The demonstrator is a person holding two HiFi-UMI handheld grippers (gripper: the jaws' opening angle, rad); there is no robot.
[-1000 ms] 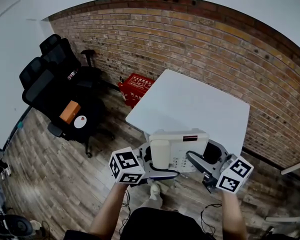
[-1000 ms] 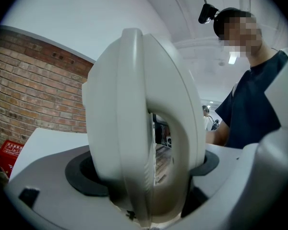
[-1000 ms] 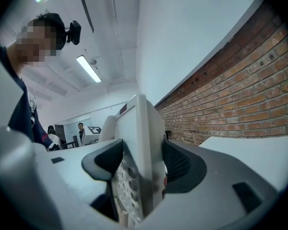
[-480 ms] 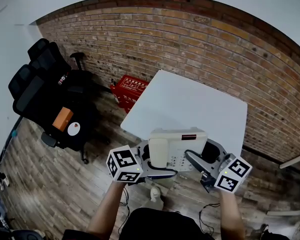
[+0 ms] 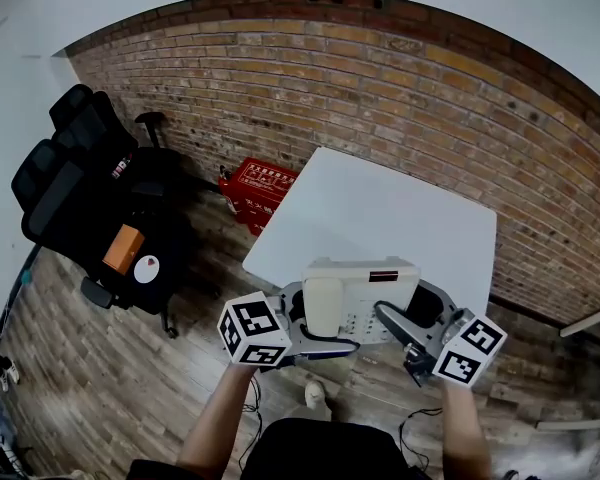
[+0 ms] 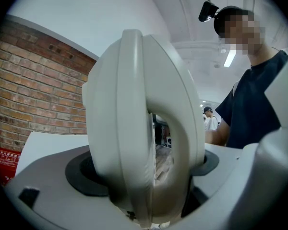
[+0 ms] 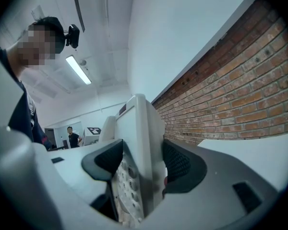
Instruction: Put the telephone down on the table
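Brick wall [image 5: 400,78] across top of head view; white table [image 5: 380,203] centre frame; black office chairs [image 5: 85,168] at left; red basket [image 5: 263,181] on floor by table's left corner.

Telephone [image 5: 358,293] at lower centre, in the air, not on the tabletop; hangs over table's near edge, approx half of it past the edge w/ floor below.

Left gripper [image 5: 298,320] closed tight on the handset end, jaws either side of handset + base; right gripper [image 5: 402,323] pinched onto the keypad end, pads flat on front and back of the body.

Likely risks:
- set down this close to the edge, the base prob overhangs and tips to the floor; needs moving fwd first
- handset looks only seated in its cradle; any tilt once left gripper opens could spill it
- one side let go before the other could make the phone twist or skid on the smooth top
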